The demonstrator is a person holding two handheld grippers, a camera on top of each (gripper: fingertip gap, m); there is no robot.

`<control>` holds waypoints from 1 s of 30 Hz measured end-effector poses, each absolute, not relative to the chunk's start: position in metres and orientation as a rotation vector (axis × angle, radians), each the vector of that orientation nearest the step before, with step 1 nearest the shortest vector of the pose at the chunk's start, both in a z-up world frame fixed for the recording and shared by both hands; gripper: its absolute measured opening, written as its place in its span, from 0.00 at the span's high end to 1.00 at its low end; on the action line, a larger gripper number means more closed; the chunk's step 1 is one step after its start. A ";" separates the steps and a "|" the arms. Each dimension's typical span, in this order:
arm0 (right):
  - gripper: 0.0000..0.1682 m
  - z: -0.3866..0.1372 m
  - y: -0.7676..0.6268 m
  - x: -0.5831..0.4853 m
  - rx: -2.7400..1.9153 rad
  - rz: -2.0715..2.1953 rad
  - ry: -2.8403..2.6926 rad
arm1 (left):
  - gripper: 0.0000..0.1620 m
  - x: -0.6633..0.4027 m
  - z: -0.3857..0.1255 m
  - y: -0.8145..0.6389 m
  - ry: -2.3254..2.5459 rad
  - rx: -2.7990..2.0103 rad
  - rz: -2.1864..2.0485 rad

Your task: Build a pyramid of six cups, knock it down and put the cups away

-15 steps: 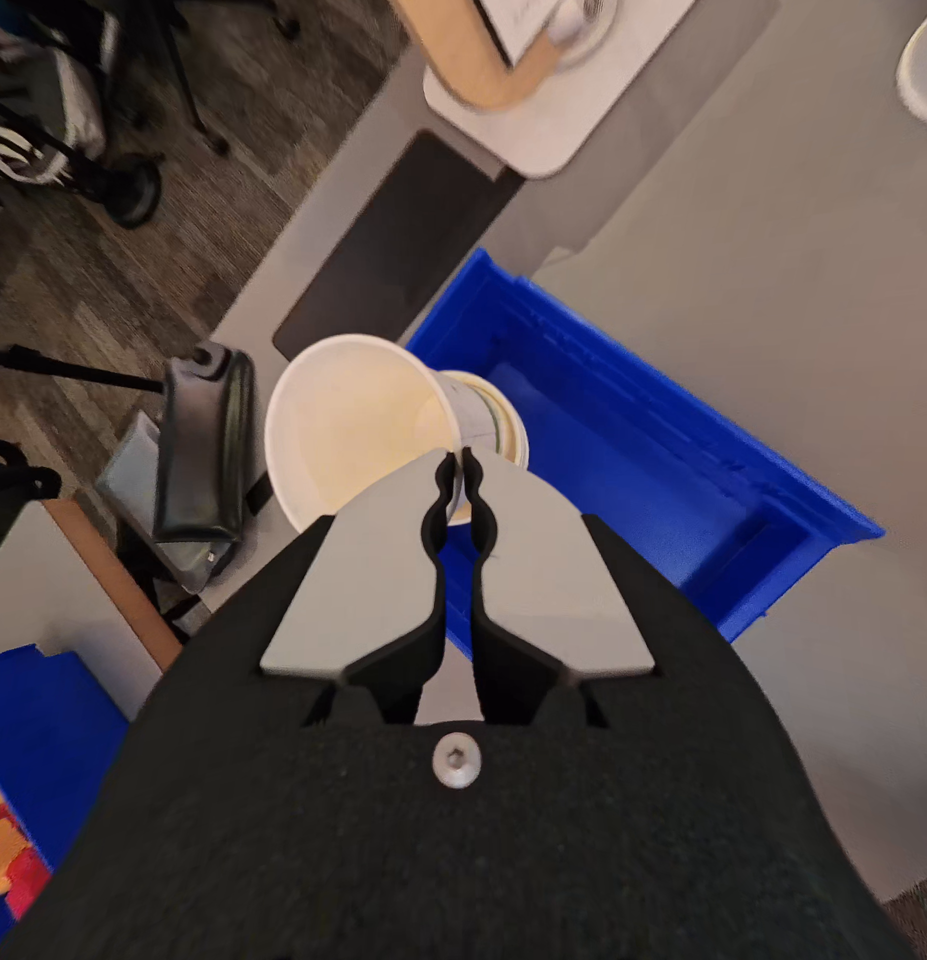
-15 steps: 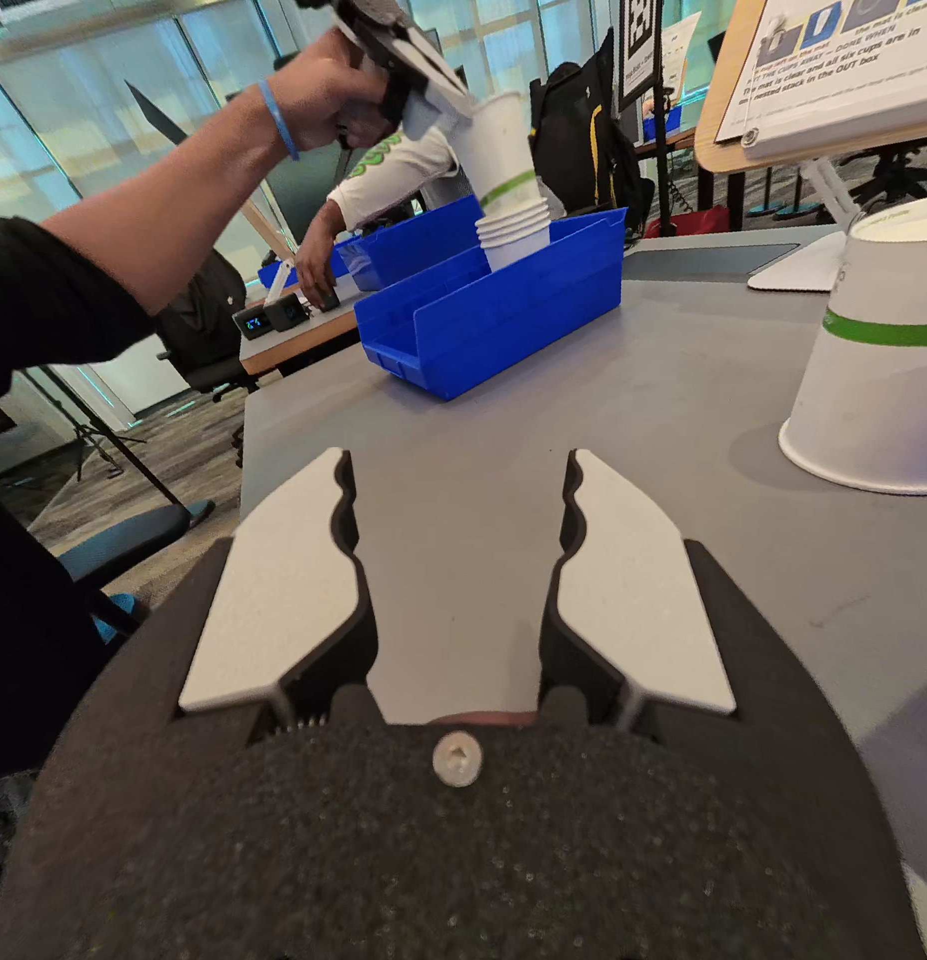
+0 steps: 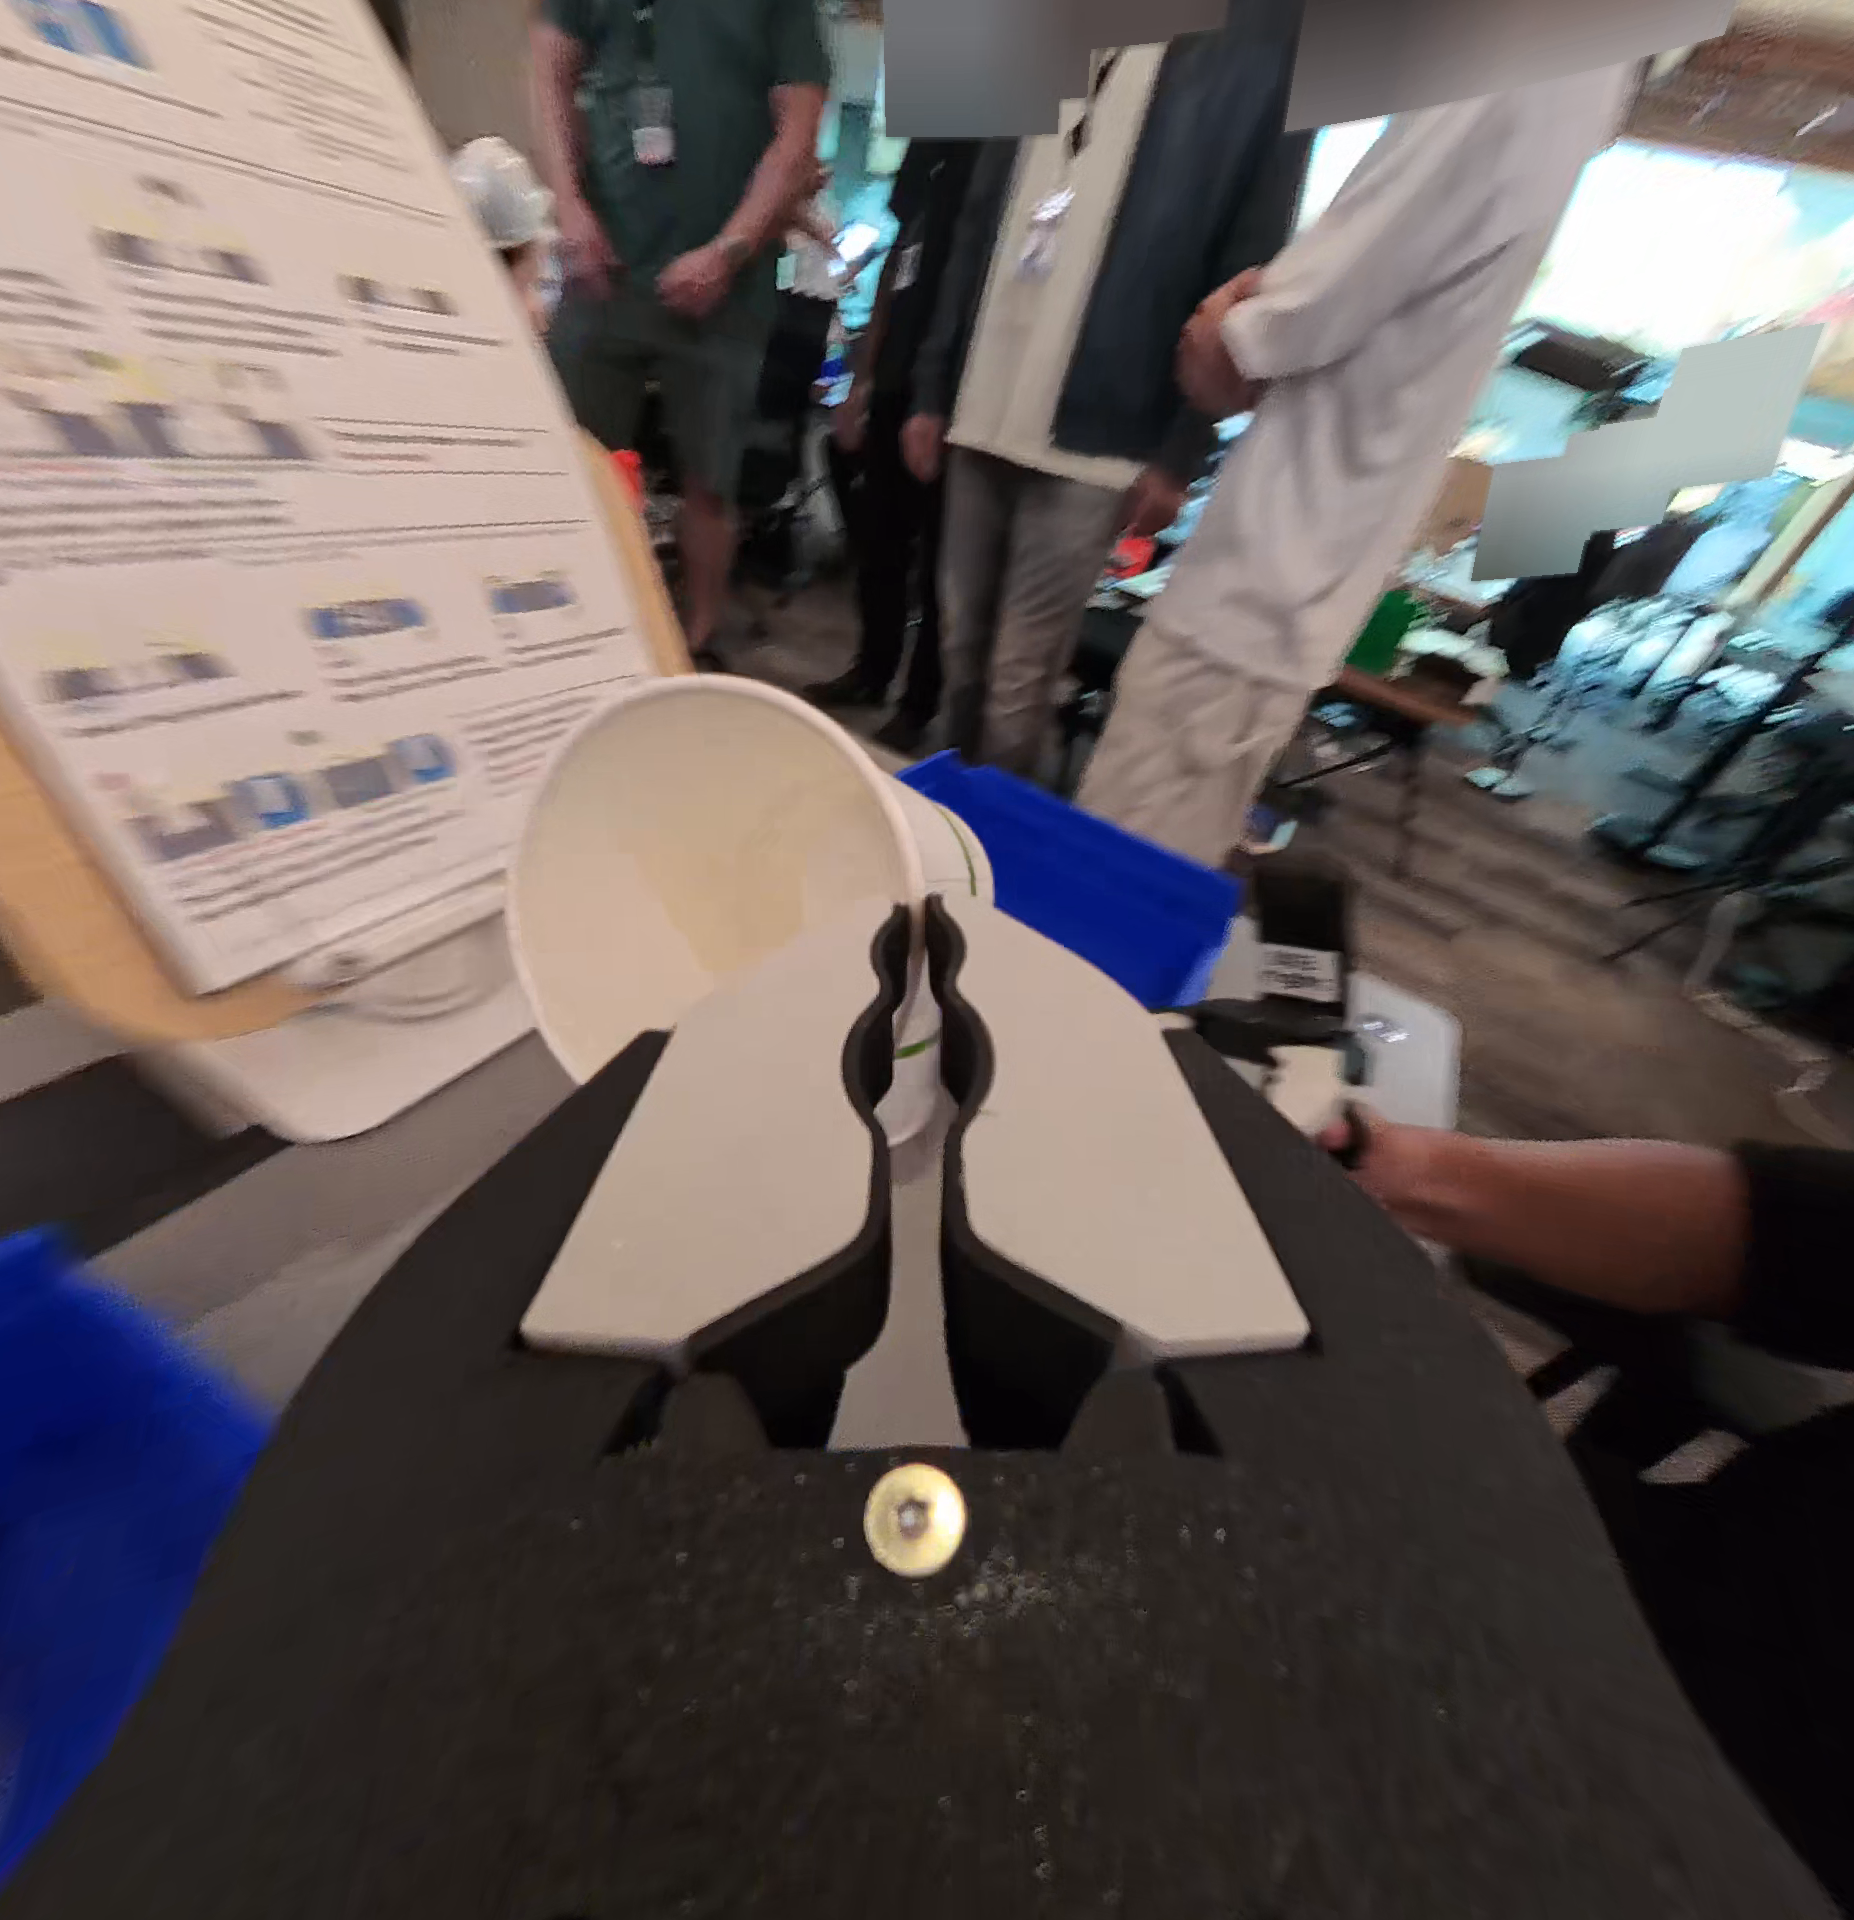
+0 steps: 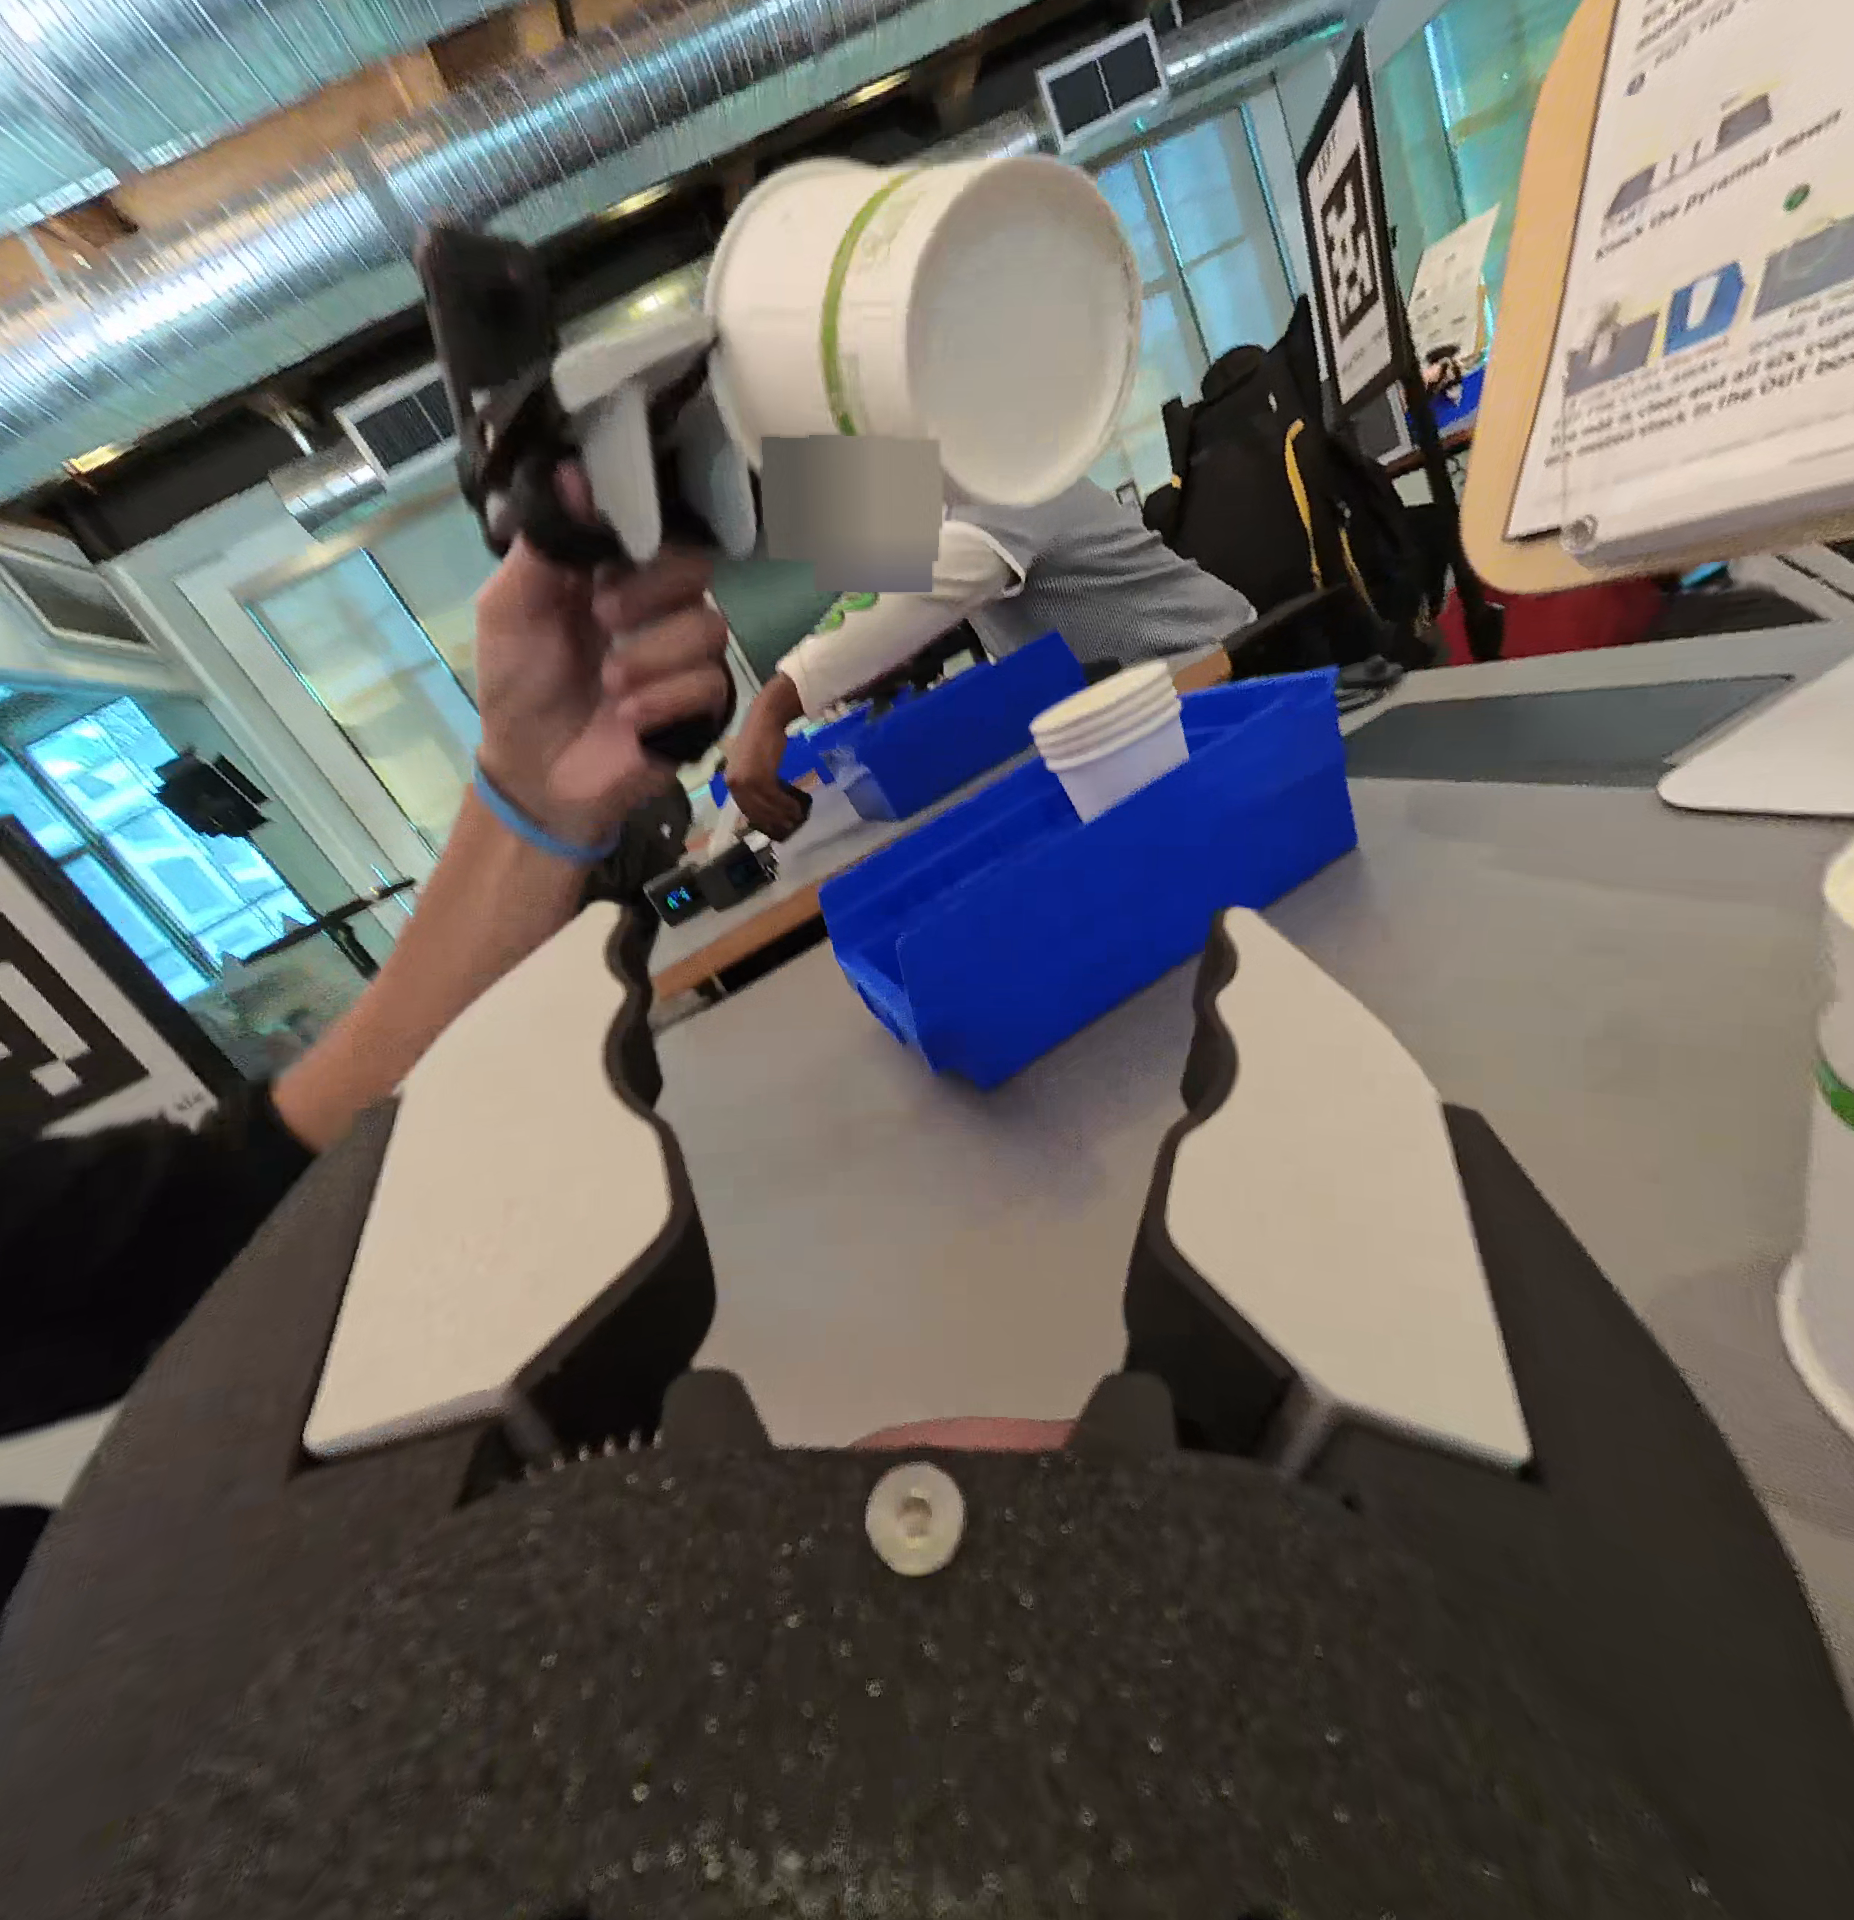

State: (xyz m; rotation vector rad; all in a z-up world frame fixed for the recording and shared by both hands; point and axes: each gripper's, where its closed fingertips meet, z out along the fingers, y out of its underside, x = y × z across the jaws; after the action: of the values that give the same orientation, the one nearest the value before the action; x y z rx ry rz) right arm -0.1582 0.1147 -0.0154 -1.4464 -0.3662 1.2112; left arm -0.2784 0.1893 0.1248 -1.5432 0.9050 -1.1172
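My left gripper (image 3: pixel 918 916) is shut on the rim of a white paper cup (image 3: pixel 694 862) with a green stripe, whose open mouth faces the camera. In the right wrist view the left gripper (image 4: pixel 694 364) holds that cup (image 4: pixel 923 322) high in the air, tilted on its side. A stack of nested cups (image 4: pixel 1110 748) stands in the blue bin (image 4: pixel 1089 935). Another cup (image 4: pixel 1853 1143) stands upside down on the grey table at the right. My right gripper (image 4: pixel 923 935) is open and empty, low over the table.
An instruction board (image 4: pixel 1681 260) on a white base (image 4: pixel 1785 769) stands at the table's far right, with a dark mat (image 4: pixel 1557 717) beside it. Several people (image 3: pixel 1006 364) stand beyond the table. A second blue bin (image 4: pixel 954 717) sits on the neighbouring table.
My left gripper has lifted one cup off the stack in the bin and swung it up and sideways. The stack stays in the bin. My right gripper stays open.
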 end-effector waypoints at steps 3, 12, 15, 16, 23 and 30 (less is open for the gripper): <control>0.36 0.005 0.128 -0.160 -1.391 1.302 -0.316 | 0.99 -0.240 0.117 0.161 0.908 -1.492 -1.264; 0.42 0.035 0.128 -0.135 -1.302 1.327 -0.356 | 0.99 -0.183 0.084 0.110 0.995 -1.473 -1.409; 0.51 0.026 0.125 -0.131 -1.337 1.314 -0.368 | 0.99 -0.177 0.076 0.101 1.001 -1.469 -1.461; 0.51 0.023 0.125 -0.130 -1.356 1.332 -0.365 | 0.99 -0.176 0.073 0.101 0.991 -1.475 -1.457; 0.51 0.019 0.135 -0.119 -1.453 1.199 -0.376 | 0.72 -0.191 0.025 0.107 0.936 -1.649 -1.317; 0.51 0.028 0.195 -0.108 -1.872 0.433 -0.874 | 0.58 -0.229 -0.098 0.069 0.881 -1.928 -0.965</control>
State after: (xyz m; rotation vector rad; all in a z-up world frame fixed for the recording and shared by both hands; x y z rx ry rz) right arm -0.1081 0.1951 0.0284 -1.8719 -0.8742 0.4335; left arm -0.2287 0.0694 -0.0980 -1.9275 0.8812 -0.9652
